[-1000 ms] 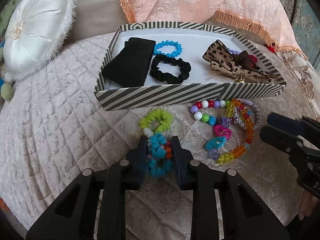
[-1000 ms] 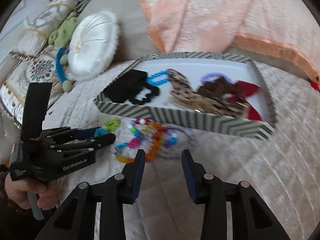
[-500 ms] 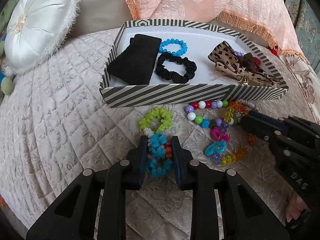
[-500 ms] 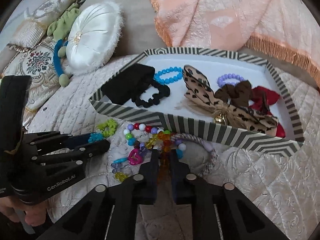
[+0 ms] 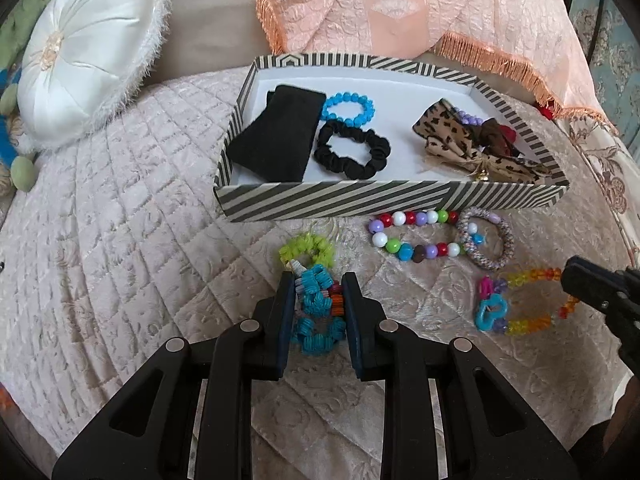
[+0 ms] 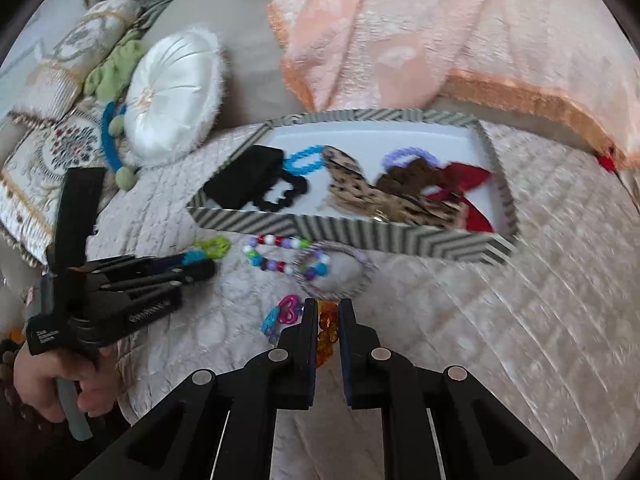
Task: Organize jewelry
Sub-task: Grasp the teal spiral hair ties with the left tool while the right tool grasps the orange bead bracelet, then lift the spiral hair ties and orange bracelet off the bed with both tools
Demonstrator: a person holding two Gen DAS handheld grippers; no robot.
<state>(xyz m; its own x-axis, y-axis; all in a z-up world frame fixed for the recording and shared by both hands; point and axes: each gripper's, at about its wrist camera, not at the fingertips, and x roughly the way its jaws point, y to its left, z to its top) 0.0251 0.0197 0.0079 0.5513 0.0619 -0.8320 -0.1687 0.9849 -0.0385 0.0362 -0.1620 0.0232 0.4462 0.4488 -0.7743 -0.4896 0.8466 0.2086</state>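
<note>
Right claw (image 6: 328, 322) pinching the amber bead strand (image 6: 326, 330), jaws just closed on it | left claw (image 5: 316, 304) clamped on the turquoise scrunchie (image 5: 318, 320) | striped box (image 5: 360, 200) dead ahead of both, long side across the view, left claw's nearer | both loads low over the bed (image 5: 120, 240)

Box (image 5: 340, 200): lay on the quilt (image 5: 120, 240), before the fringed blanket (image 5: 400, 8).
Round cushion (image 5: 84, 68): lay left of the box.
In the box: folded cloth (image 5: 276, 136) at left, scrunchie (image 5: 352, 152) just right of it, bead ring (image 5: 348, 110) behind the scrunchie, bows (image 5: 472, 148) at right.
Before the box: bead bracelet (image 5: 412, 236), with the woven bangle (image 5: 486, 244) touching its right end.
Clear-bead bracelet (image 5: 528, 304): lay nearer than the bangle.
</note>
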